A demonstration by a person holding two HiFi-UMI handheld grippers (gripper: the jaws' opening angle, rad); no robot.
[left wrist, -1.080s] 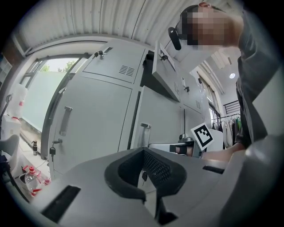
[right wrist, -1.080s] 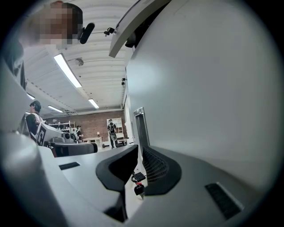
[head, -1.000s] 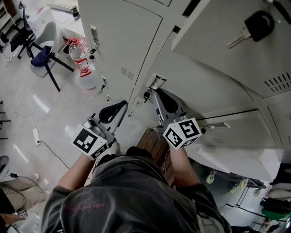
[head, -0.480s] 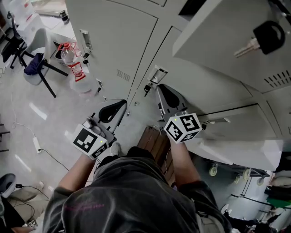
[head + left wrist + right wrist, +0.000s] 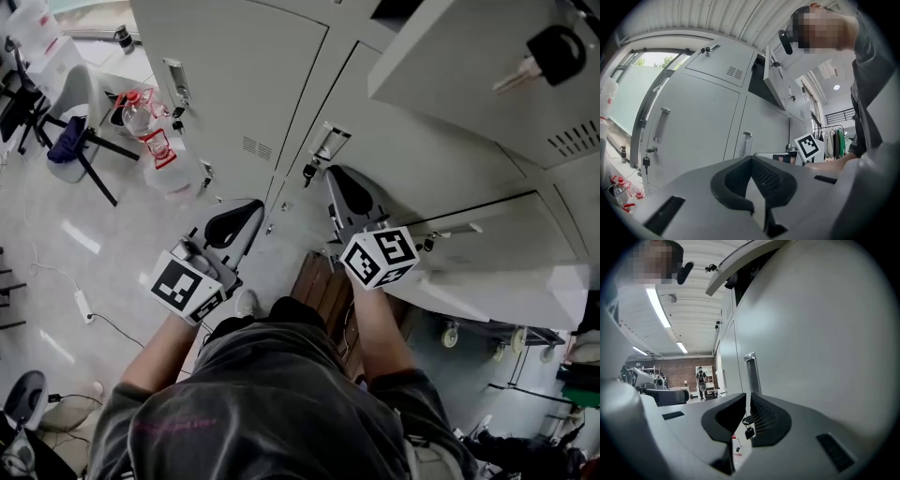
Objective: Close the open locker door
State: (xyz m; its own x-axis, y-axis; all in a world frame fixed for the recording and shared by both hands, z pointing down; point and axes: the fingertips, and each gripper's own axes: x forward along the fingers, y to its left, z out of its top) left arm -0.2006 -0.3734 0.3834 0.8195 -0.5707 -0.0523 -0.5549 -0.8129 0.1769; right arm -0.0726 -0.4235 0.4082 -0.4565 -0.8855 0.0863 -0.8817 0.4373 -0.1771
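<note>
Closest to the head, at 1 o'clock in the head view: open locker door point(image 5: 450, 84), swung out, key point(image 5: 553, 52) in its lock. Lower down, at 8 o'clock: left gripper point(image 5: 259, 206), tips pressed together, empty, pointing at the closed locker fronts. Near centre: right gripper point(image 5: 334, 173), drawn together bar a hairline slit, pinching nothing, just beneath a closed locker's handle point(image 5: 324, 142). Farthest, at 10 o'clock: water bottles point(image 5: 141, 117) on the floor point(image 5: 56, 234).
</note>
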